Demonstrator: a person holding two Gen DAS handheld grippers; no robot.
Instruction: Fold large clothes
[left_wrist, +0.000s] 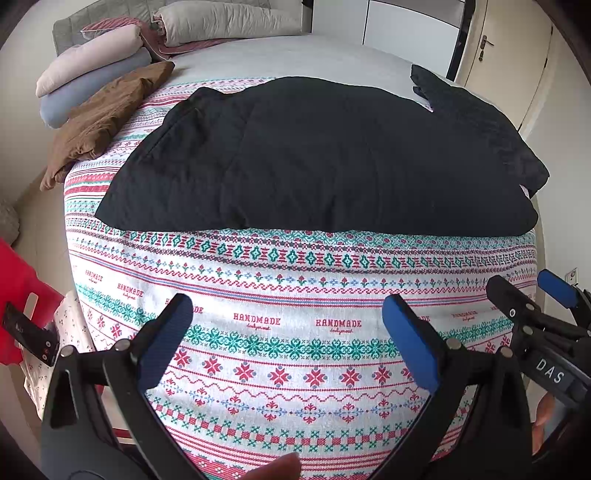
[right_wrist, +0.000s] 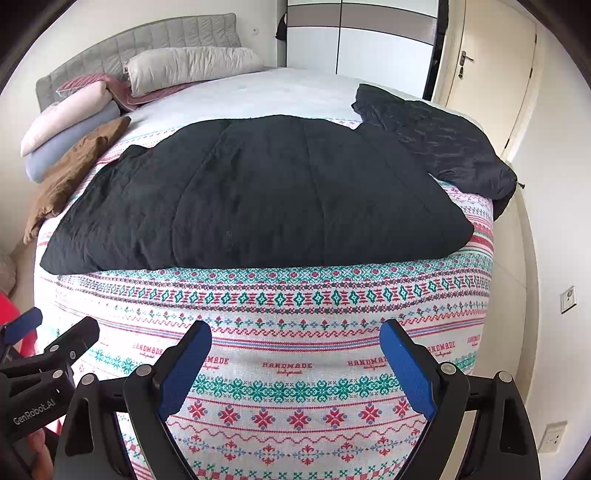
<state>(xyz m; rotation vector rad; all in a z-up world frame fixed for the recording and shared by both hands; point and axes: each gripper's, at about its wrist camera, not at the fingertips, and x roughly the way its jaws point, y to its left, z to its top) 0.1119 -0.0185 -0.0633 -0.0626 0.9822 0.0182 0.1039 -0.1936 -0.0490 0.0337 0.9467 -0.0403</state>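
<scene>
Through the left wrist camera I see my left tongs (left_wrist: 288, 328) spread wide at the bottom of the frame, blue pads facing each other with nothing between them, hovering over the patterned bedspread (left_wrist: 295, 369). The black garment (left_wrist: 314, 158) lies flat across the middle of the frame, its near hem running straight across the bedspread, apart from the tongs. A second dark garment (left_wrist: 480, 122) sits in the upper right, touching the first one's far corner. In the upper left, a brown garment (left_wrist: 103, 114) lies at the bed's edge beside stacked pillows (left_wrist: 92, 62). The right tongs (left_wrist: 532, 291) poke in at the lower right edge, parted too (only one blue pad shows clearly). A fingertip (left_wrist: 277, 467) shows at the bottom edge.

Through the right wrist camera, my right tongs (right_wrist: 295, 354) also stand wide and empty at the bottom of the frame, above the bedspread's lettered band. The black garment (right_wrist: 258, 195) fills the centre, folded to a broad slab, with the second dark garment (right_wrist: 443, 144) at upper right overlapping its corner. The brown garment (right_wrist: 70, 170) and pillows (right_wrist: 70, 122) sit at the left. The left tongs (right_wrist: 51, 325) enter at lower left, parted. A door (right_wrist: 487, 74) stands closed in the upper right.
</scene>
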